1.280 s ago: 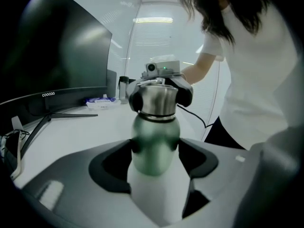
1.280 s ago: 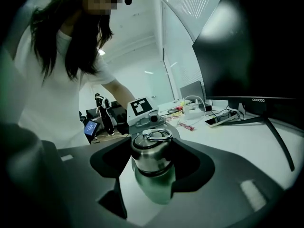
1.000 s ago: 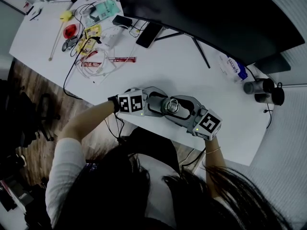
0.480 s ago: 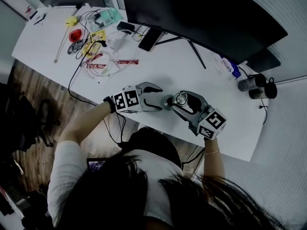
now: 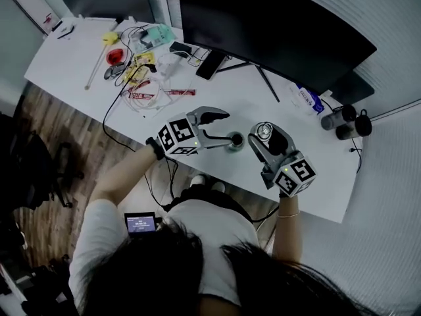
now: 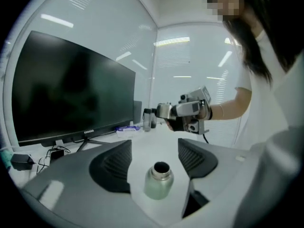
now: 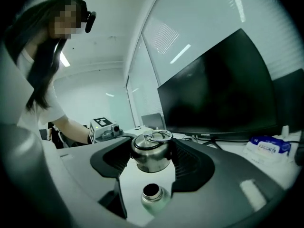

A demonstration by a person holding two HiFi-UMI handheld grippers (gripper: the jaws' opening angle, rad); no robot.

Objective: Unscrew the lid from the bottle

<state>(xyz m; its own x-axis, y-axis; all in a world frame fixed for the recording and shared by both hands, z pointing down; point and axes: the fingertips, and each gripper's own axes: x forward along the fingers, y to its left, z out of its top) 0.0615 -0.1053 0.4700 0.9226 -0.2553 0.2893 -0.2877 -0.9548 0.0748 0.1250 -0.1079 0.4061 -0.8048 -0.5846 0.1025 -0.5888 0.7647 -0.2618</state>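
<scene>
A small metal bottle [image 5: 235,141] stands upright on the white table [image 5: 217,97] with its mouth open. In the left gripper view the bottle [image 6: 159,179] sits between the jaws of my left gripper [image 6: 154,163], which stand wide apart and do not touch it. My left gripper [image 5: 223,128] is open just left of the bottle. My right gripper [image 5: 265,134] is shut on the round metal lid [image 5: 264,131], held to the right of the bottle. In the right gripper view the lid [image 7: 151,153], with its ring handle, is clamped above the open bottle [image 7: 153,196].
A large dark monitor [image 5: 276,31] on a stand fills the back of the table. Cables and small items [image 5: 141,64] lie at the back left with a phone [image 5: 214,63]. A tissue pack [image 5: 306,99] and two dark bottles [image 5: 342,120] stand at the right.
The lid has come off the bottle and moved right in my right gripper. My left gripper has let go of the bottle and opened.
</scene>
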